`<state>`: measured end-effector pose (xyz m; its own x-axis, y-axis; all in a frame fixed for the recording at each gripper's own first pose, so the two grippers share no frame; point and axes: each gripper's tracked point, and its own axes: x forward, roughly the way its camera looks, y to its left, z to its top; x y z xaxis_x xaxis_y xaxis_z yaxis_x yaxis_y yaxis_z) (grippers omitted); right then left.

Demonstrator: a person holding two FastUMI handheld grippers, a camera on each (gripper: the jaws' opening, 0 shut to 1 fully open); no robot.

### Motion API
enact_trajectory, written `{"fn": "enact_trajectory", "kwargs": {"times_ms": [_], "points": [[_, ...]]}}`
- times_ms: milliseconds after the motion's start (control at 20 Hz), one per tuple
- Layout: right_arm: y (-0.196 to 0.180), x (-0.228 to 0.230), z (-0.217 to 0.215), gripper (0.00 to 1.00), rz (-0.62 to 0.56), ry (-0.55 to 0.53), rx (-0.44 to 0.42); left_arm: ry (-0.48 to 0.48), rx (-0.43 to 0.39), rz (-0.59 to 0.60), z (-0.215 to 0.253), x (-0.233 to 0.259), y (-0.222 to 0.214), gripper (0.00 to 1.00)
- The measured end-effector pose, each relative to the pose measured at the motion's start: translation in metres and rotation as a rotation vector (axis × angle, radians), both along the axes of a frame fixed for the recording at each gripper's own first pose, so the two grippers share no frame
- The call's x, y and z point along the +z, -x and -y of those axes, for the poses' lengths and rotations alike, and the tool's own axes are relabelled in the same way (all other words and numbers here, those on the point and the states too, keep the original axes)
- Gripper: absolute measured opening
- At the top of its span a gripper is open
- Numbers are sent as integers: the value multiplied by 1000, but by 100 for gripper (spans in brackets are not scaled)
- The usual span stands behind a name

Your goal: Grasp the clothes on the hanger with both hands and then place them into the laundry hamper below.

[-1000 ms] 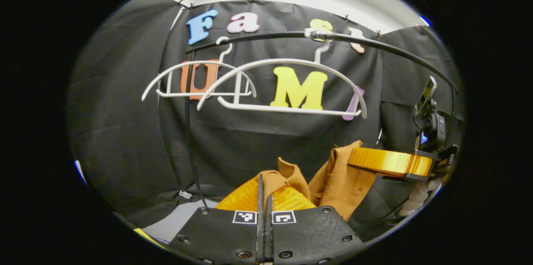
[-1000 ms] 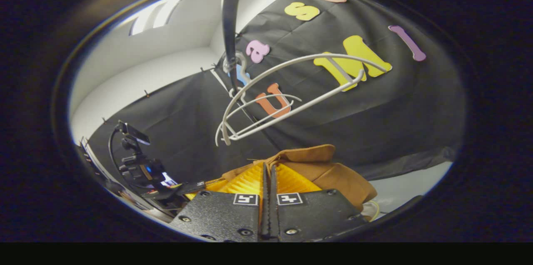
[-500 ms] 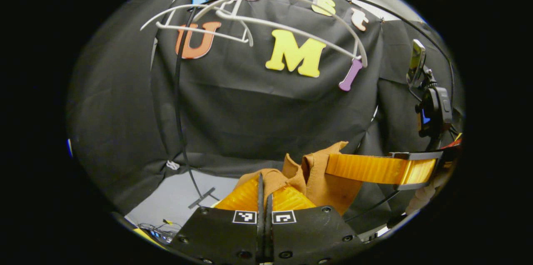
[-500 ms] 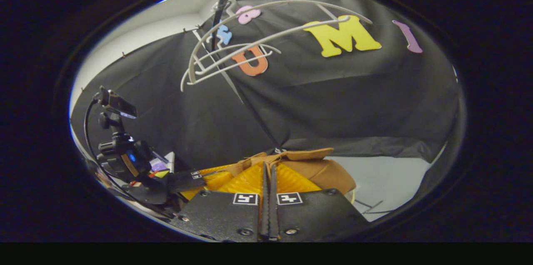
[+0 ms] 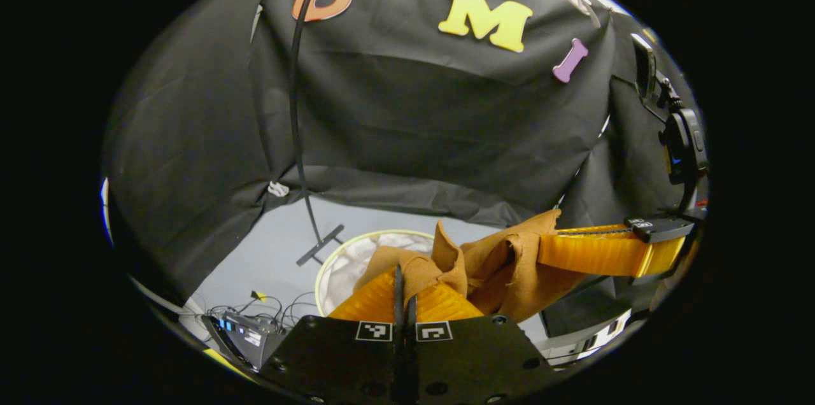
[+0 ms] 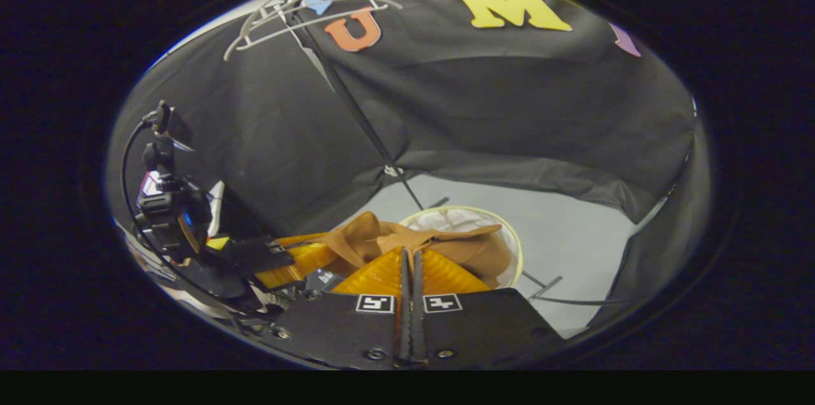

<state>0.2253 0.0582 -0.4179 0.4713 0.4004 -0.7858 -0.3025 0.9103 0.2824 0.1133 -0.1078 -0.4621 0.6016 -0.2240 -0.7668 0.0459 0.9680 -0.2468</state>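
A brown garment (image 5: 503,262) hangs bunched between my two grippers, off the hangers. My left gripper (image 5: 403,272) is shut on one end of it. In the left gripper view the right gripper (image 5: 554,251) reaches in from the right, clamped on the other end. My right gripper (image 6: 409,257) is shut on the brown garment (image 6: 382,241), with the left gripper (image 6: 299,258) at its lower left. Below the cloth stands the round white laundry hamper (image 5: 344,265), its rim (image 6: 517,252) partly covered by the garment. Bare white hangers (image 6: 286,13) hang on the rail high above.
A black rack pole (image 5: 294,106) runs down to a foot (image 5: 319,244) on the grey floor beside the hamper. Cables and a small device (image 5: 245,328) lie at the lower left. Black cloth walls close in behind and on both sides.
Both grippers have come down with the brown garment. The hangers have slid up to the top edge of both views, and the hamper has come into sight under the cloth.
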Motion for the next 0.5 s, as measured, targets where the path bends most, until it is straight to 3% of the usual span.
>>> {"fn": "enact_trajectory", "kwargs": {"times_ms": [50, 100, 250, 350, 500], "points": [[2, -8, -1, 3, -22, 11, 4, -4, 0, -26, 0, -9, 7, 4], [3, -17, -3, 3, -42, 27, 6, -11, -4, -45, 0, -15, 12, 0], [12, -40, -2, 3, -130, 106, 0, -34, -28, -109, 2, -31, 31, 4], [17, -46, -6, 4, -152, 125, 2, -46, -46, -137, 2, -40, 40, 0], [17, -47, -2, 4, -146, 136, 4, -54, -32, -142, 1, -37, 37, 4]]}}
